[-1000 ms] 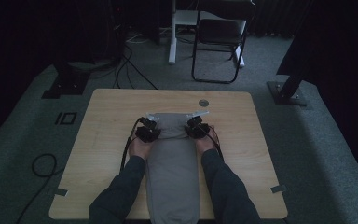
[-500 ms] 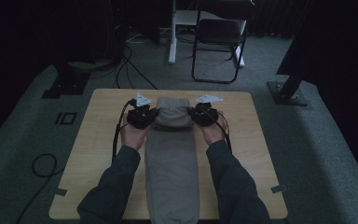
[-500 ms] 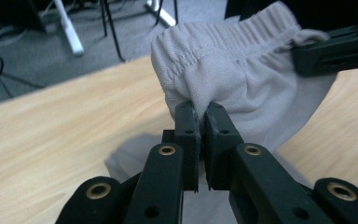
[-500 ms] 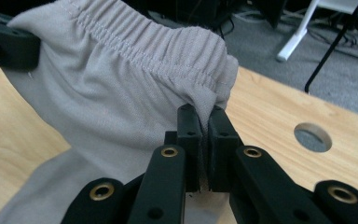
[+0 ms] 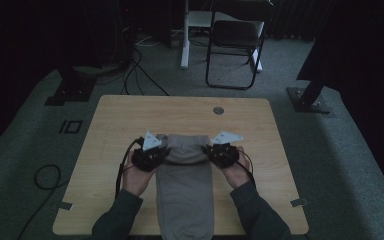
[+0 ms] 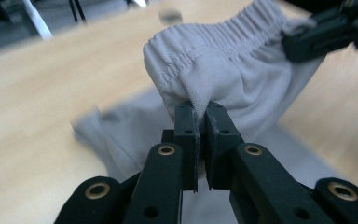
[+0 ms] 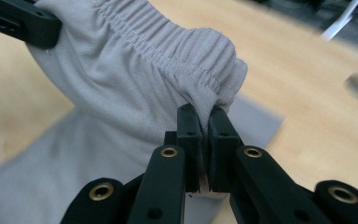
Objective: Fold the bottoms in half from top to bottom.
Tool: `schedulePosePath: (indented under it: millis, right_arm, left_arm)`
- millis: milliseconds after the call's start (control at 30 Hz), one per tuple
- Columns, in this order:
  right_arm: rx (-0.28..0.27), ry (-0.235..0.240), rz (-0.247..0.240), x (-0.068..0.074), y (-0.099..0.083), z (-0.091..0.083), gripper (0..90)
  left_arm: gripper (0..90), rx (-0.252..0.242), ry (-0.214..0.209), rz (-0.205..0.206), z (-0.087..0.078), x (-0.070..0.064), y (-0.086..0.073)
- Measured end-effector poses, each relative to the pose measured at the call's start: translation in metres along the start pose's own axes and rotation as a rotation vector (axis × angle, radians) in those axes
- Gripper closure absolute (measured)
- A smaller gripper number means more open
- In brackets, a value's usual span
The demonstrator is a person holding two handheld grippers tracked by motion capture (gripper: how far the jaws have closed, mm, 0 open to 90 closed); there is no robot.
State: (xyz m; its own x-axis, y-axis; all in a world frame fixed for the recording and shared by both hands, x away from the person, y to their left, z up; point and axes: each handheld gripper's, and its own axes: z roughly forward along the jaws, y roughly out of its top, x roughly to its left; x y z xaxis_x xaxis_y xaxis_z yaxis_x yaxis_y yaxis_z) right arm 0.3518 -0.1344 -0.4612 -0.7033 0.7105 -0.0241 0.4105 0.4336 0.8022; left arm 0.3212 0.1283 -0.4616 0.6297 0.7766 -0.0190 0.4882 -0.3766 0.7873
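Grey trousers (image 5: 185,195) lie lengthwise on the wooden table (image 5: 125,120), legs running toward the person. The elastic waistband (image 5: 185,150) is lifted and curled back over the legs. My left gripper (image 5: 156,156) is shut on its left corner, my right gripper (image 5: 211,153) on its right corner. In the left gripper view the black jaws (image 6: 198,116) pinch bunched waistband fabric (image 6: 223,60), and the right gripper (image 6: 326,32) shows at the upper right. In the right gripper view the jaws (image 7: 203,116) clamp the gathered waistband (image 7: 168,60), with the left gripper (image 7: 18,21) at the upper left.
A round grommet (image 5: 218,110) sits near the table's far edge. Beyond the table stand a folding chair (image 5: 235,40) and a white post (image 5: 185,35). Cables (image 5: 45,177) lie on the carpet at the left. Bare wood lies on both sides of the trousers.
Both grippers first carried the waistband toward the far edge, then pulled it back toward the person, so the top of the trousers now folds over the legs.
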Motion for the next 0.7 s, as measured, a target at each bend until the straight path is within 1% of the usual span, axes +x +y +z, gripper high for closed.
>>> schedulePosePath:
  millis: [100,200,267,300,333,367,400,433,467,500,600,667,700]
  right_arm:
    - [0.044,0.012,-0.019,0.013,-0.024,0.004,86.4]
    - [0.099,0.035,-0.019,0.025,-0.047,0.009,86.2]
    - [0.142,0.053,-0.013,0.031,-0.062,0.015,86.2]
    - [0.164,0.055,-0.016,0.033,-0.069,0.019,86.2]
    - [0.183,0.056,-0.010,0.034,-0.075,0.023,86.2]
    - [0.198,0.057,0.001,0.034,-0.079,0.027,86.1]
    - [0.178,0.063,0.016,0.033,-0.081,0.028,86.1]
    - [0.180,0.065,0.022,0.031,-0.080,0.029,86.0]
    - [0.180,0.058,0.016,0.029,-0.078,0.031,86.0]
    - [0.177,0.048,0.009,0.028,-0.077,0.034,86.0]
    - [0.165,0.035,0.024,0.018,-0.071,0.044,86.0]
    - [0.158,0.020,0.028,0.012,-0.065,0.053,86.0]
    - [0.156,0.014,0.029,0.009,-0.063,0.056,86.0]
  left_arm:
    - [84.6,0.063,-0.025,-0.023,0.010,-0.008,-0.029]
    - [84.5,0.129,-0.047,-0.053,0.022,-0.013,-0.055]
    - [84.5,0.179,-0.052,-0.048,0.030,-0.017,-0.068]
    - [84.5,0.192,-0.054,-0.040,0.033,-0.018,-0.073]
    - [84.4,0.170,-0.056,-0.045,0.034,-0.018,-0.076]
    - [84.5,0.168,-0.058,-0.049,0.034,-0.017,-0.076]
    - [84.5,0.170,-0.055,-0.051,0.035,-0.016,-0.076]
    - [84.5,0.166,-0.050,-0.045,0.037,-0.015,-0.075]
    - [84.5,0.164,-0.045,-0.037,0.039,-0.013,-0.073]
    - [84.5,0.163,-0.037,-0.037,0.041,-0.011,-0.071]
    - [84.5,0.160,-0.012,-0.045,0.050,-0.002,-0.064]
    - [84.5,0.156,0.009,-0.038,0.057,0.004,-0.059]
    - [84.4,0.157,0.019,-0.042,0.062,0.010,-0.055]
